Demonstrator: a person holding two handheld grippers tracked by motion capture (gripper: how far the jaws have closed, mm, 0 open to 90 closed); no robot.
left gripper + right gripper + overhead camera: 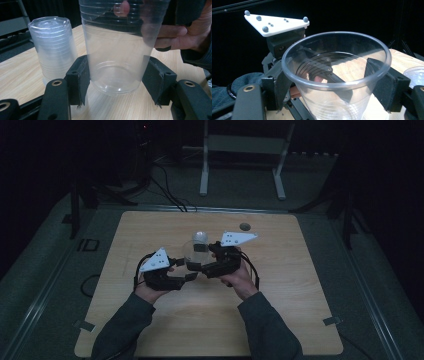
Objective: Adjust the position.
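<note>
High view, left of centre: left forearm in a dark sleeve rising from the bottom edge, left hand (149, 290) wrapped round the left gripper (192, 276), grey three-cornered plate tilted on top, jaws aimed right toward the middle of the frame. At centre, a clear ribbed plastic cup (192, 254), upright, caught between both tools above the pale wooden table (280, 285). Just behind it, toward the upper middle, an upside-down stack of clear plastic cups (200, 238) standing on the tabletop. Right of centre, right hand (239, 279) clasping the right gripper (201, 265), its white plate canted up and right, jaws pointing left. Both forearms angled inward, wrists close together. Farther up and right, a small dark round mark (244, 226) on the wood.

Left gripper view, from left to right: the inverted stack (53, 47) at upper left, resting on the table (22, 75); then the left gripper (117, 77) with its two black padded jaws spread about a cup's width, one on either side of the cup (117, 47) near its base. Left pad against the wall; contact of the right pad hard to tell. Cup base just above the wood. At upper right, fingers (172, 36) of the right hand beside the cup wall.

Right gripper view, left to right: the left gripper's grey plate and black body at upper left, dark sleeve at lower left; right gripper (332, 86) jaws closed against the cup (337, 75) just under its open rim, pads pressing both sides; table (404, 60) at right.
</note>
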